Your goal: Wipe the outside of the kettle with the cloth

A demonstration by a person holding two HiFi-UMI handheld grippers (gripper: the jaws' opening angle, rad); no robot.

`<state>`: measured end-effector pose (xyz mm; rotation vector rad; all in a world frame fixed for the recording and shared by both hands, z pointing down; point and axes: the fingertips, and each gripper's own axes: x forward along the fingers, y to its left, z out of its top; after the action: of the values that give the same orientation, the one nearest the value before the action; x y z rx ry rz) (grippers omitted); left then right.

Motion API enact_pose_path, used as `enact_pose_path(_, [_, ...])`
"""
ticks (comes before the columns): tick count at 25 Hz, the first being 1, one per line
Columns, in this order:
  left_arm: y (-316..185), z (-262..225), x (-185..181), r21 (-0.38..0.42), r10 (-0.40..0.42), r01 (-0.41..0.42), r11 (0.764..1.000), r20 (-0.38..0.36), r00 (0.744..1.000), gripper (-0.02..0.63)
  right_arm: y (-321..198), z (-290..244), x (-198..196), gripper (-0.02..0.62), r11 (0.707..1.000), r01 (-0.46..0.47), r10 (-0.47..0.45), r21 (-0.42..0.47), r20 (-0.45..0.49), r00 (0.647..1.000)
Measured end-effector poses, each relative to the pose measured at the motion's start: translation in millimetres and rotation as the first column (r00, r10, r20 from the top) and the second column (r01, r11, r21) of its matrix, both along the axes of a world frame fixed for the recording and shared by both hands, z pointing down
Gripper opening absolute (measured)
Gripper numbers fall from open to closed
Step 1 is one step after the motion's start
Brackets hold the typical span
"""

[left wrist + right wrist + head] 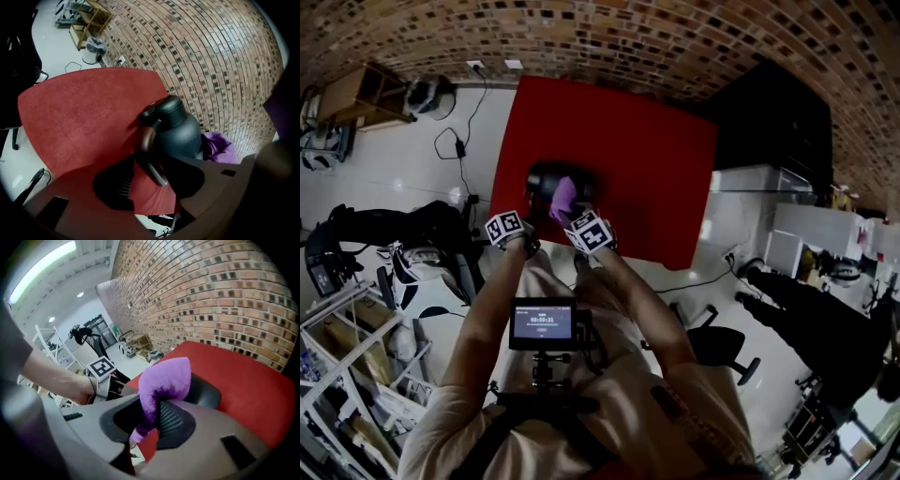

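Note:
A dark kettle [546, 179] stands on the red table [647, 178], near its front edge. In the left gripper view the kettle body [180, 126] is just ahead. Its brown handle [149, 152] reaches down between the jaws of my left gripper [150, 183]. The jaws stand apart, with red table showing between the handle and the left pad. My right gripper [152, 420] is shut on a purple cloth [164, 378] that sticks up out of the jaws. The cloth [562, 199] hangs close by the kettle's right side and shows behind it as a purple cloth [218, 147].
A brick wall [211, 56] runs behind the table. White floor [384, 178] with cables, a wooden shelf [356, 94] and a bin lies to the left. A black cabinet [778, 122] stands at the right, and an office chair [717, 342] is behind me.

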<state>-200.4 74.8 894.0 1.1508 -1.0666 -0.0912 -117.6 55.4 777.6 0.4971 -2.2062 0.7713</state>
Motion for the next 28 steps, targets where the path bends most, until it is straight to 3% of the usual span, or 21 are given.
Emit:
enact_pose_path(4, [27, -1, -7, -0.026, -0.049, 0.048, 0.998, -0.011, 0.999, 0.193, 19, 10, -22, 0.098, 0.997, 0.079, -0.079, -0.007, -0.061, 0.995])
enact_pose_path(7, [40, 1, -23, -0.032, -0.047, 0.047, 0.998, -0.001, 0.999, 0.188, 19, 19, -32, 0.098, 0.995, 0.088, -0.081, 0.054, -0.124, 0.989])
enact_pose_path(12, [57, 8, -56, -0.065, 0.108, -0.101, 0.993, 0.116, 0.987, 0.181, 27, 23, -80, 0.097, 0.984, 0.136, -0.115, 0.114, -0.174, 0.978])
enact_pose_path(15, [63, 12, -76, -0.101, 0.135, -0.121, 0.988, 0.148, 0.98, 0.17, 35, 45, -95, 0.097, 0.971, 0.19, -0.141, 0.146, -0.293, 0.946])
enact_pose_path(17, [65, 13, -87, -0.126, 0.207, -0.184, 0.975, 0.196, 0.959, 0.17, 40, 65, -93, 0.097, 0.97, 0.182, -0.116, 0.164, -0.346, 0.931])
enact_pose_path(21, [61, 12, -95, -0.142, 0.373, -0.346, 0.927, 0.272, 0.887, 0.17, 50, 79, -52, 0.097, 0.991, -0.035, 0.07, 0.126, -0.286, 0.956])
enact_pose_path(23, [58, 14, -96, -0.142, 0.403, -0.377, 0.915, 0.28, 0.871, 0.169, 54, 78, -12, 0.097, 0.981, -0.18, 0.192, 0.072, -0.238, 0.952])
enact_pose_path(26, [54, 14, -89, -0.136, 0.408, -0.385, 0.913, 0.271, 0.872, 0.169, 53, 77, 70, 0.095, 0.924, -0.381, 0.376, 0.028, -0.257, 0.89])
enact_pose_path(28, [50, 12, -77, -0.125, 0.419, -0.4, 0.908, 0.26, 0.87, 0.169, 47, 83, 128, 0.095, 0.854, -0.519, 0.501, 0.018, -0.295, 0.814])
